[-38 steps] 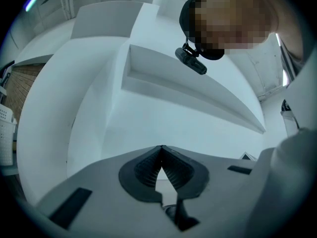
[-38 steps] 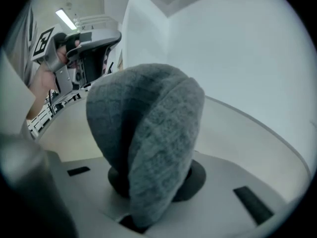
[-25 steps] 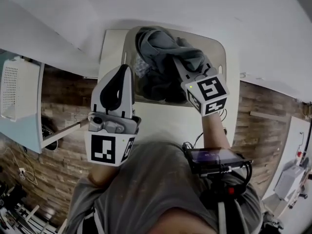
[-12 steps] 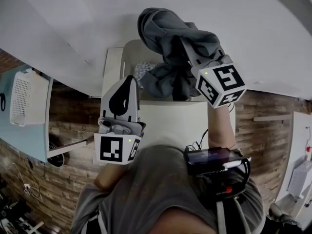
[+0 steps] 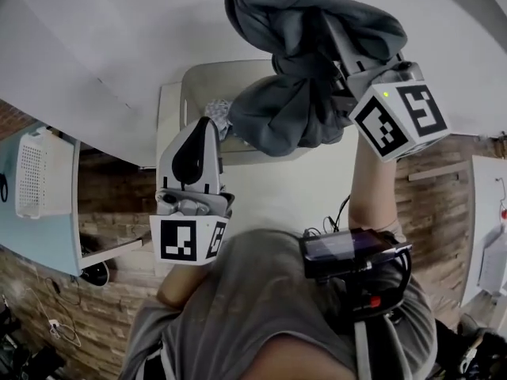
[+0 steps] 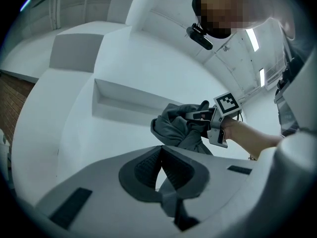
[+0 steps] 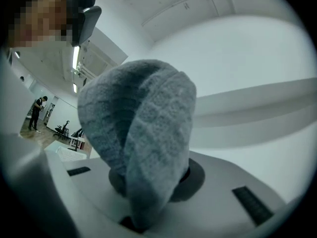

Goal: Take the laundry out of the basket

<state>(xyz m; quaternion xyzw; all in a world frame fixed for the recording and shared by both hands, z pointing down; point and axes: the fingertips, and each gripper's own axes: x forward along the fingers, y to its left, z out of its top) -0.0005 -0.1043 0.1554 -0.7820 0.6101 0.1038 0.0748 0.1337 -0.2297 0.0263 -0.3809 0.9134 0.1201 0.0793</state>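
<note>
A dark grey garment (image 5: 317, 22) hangs bunched in the air above the beige basket (image 5: 190, 85), lifted clear of its rim. My right gripper (image 5: 337, 58) is raised high and shut on the garment, its fingertips buried in the folds. The right gripper view shows the grey knit cloth (image 7: 143, 133) filling the jaws of that gripper (image 7: 153, 182). A pale patterned cloth (image 5: 218, 113) lies inside the basket. My left gripper (image 5: 207, 123) hovers at the basket's near left side, shut with nothing in it. From the left gripper (image 6: 161, 150), the garment (image 6: 181, 125) and right gripper (image 6: 198, 115) show ahead.
The basket stands on a white table (image 5: 301, 188) against a white wall. A white perforated hamper (image 5: 36, 172) sits on a light blue surface far left. Wood-pattern flooring runs on both sides. A black device (image 5: 352, 248) is strapped at the person's front.
My right gripper has risen steeply, pulling the grey garment up out of the basket. The left gripper has drifted a little forward and up beside the basket.
</note>
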